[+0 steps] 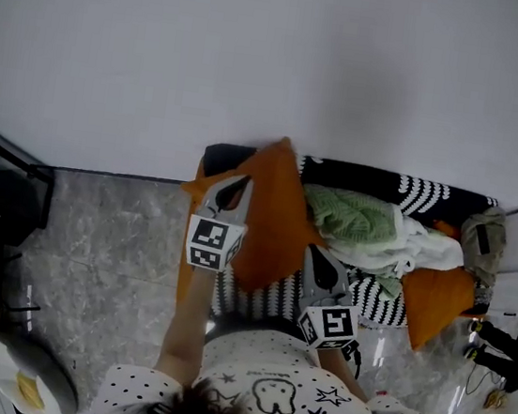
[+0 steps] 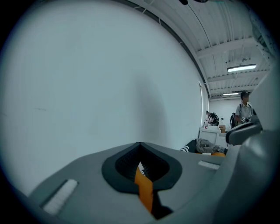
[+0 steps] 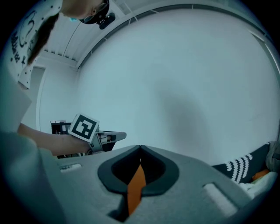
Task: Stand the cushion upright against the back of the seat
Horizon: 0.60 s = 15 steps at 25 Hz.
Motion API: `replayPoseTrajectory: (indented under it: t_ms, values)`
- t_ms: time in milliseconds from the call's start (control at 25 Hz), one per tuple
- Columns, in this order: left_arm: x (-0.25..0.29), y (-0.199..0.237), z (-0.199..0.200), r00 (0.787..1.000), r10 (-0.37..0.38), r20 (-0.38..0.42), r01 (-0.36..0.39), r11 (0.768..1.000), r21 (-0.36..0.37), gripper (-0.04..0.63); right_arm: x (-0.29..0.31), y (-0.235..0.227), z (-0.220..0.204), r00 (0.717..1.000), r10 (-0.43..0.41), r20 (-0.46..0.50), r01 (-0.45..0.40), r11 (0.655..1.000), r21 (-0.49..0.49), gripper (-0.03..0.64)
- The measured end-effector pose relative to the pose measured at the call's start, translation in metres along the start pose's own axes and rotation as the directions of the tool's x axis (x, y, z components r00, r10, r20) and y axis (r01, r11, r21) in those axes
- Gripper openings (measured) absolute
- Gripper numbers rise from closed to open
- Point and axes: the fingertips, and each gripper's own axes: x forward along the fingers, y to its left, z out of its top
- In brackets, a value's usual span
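Polka-dot shirt [image 1: 272, 392] sits at 6 o'clock in the head view, closest thing to the lens. Big plain wall [image 1: 278, 62] eats the whole top half. Striped seat [image 1: 421, 196] runs from centre out toward 3 o'clock. Orange cushion [image 1: 272, 217] is at the seat's 9 o'clock end, tilted up, with its top corner at 12 o'clock up by the dark backrest. Heap of green and white laundry [image 1: 361, 222] lies just at the cushion's 3 o'clock. Left gripper [image 1: 235, 192] is pinched tight on the cushion's 9 o'clock edge, and the right gripper [image 1: 324, 269] is clamped on its 5 o'clock corner. Both have orange fabric squeezed between the jaws.
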Motion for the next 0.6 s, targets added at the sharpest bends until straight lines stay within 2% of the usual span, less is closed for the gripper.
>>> replayPoseTrajectory:
  t_ms: [160,280,360,440,600]
  values:
    - [-0.018,-0.004,0.029,0.998,0.022,0.062,-0.024,1.000,0.018,0.003,0.005,0.003,0.006,1.000,0.020,0.013,-0.020,1.000,-0.012,-0.005]
    - [-0.029,-0.016,0.051,0.995,0.013,0.104,-0.016,0.999,0.027,0.002,0.005,0.000,0.009,1.000,0.019,0.018,-0.018,1.000,-0.019,-0.005]
    - [-0.036,-0.022,0.062,0.991,0.011,0.134,-0.019,0.998,0.060,0.002,0.007,-0.004,0.012,1.000,0.015,0.023,-0.015,1.000,-0.022,-0.005]
    - [-0.042,-0.025,0.068,0.987,0.014,0.159,-0.029,0.995,0.091,0.002,0.009,-0.007,0.015,1.000,0.012,0.026,-0.011,1.000,-0.025,-0.005]
    - [-0.061,-0.035,0.073,0.984,0.019,0.178,-0.038,0.994,0.104,0.002,0.009,-0.011,0.017,0.999,0.005,0.034,-0.004,1.000,-0.024,-0.005]
